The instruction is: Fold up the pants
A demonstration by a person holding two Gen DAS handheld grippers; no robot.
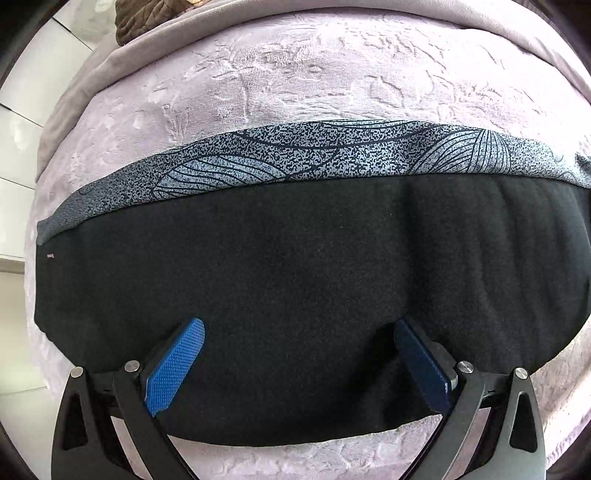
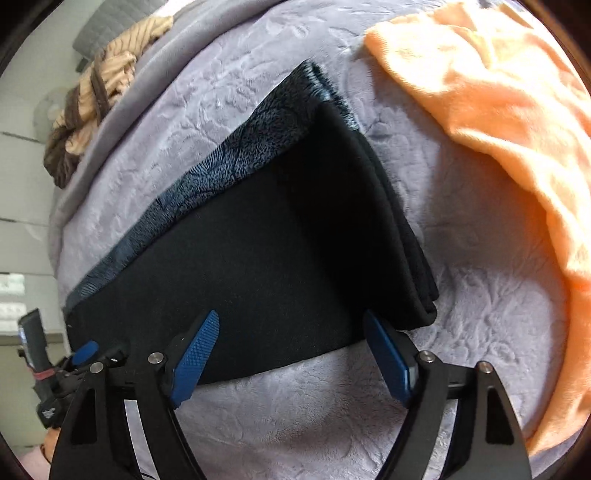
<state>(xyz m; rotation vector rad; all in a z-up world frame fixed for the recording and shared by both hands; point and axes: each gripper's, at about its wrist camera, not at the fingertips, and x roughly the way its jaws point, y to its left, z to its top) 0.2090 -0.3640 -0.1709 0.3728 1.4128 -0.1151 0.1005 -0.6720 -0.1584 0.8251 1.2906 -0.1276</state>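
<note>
The pants (image 1: 295, 266) lie flat on a lilac plush blanket (image 1: 295, 74), folded into a long band: black fabric on top, with a blue-grey leaf-patterned strip (image 1: 314, 151) showing along the far edge. My left gripper (image 1: 299, 328) is open and empty, its blue fingertips over the near part of the black fabric. In the right wrist view the pants (image 2: 258, 251) run from lower left to upper right. My right gripper (image 2: 291, 321) is open and empty over their near edge, close to the right corner. The left gripper (image 2: 86, 350) shows at that view's left edge.
An orange cloth (image 2: 498, 110) lies on the blanket (image 2: 480, 314) to the right of the pants. A brown and beige garment (image 2: 92, 107) is bunched at the far left of the bed, also in the left wrist view (image 1: 147, 14). White floor (image 1: 22, 147) lies beyond the bed's left edge.
</note>
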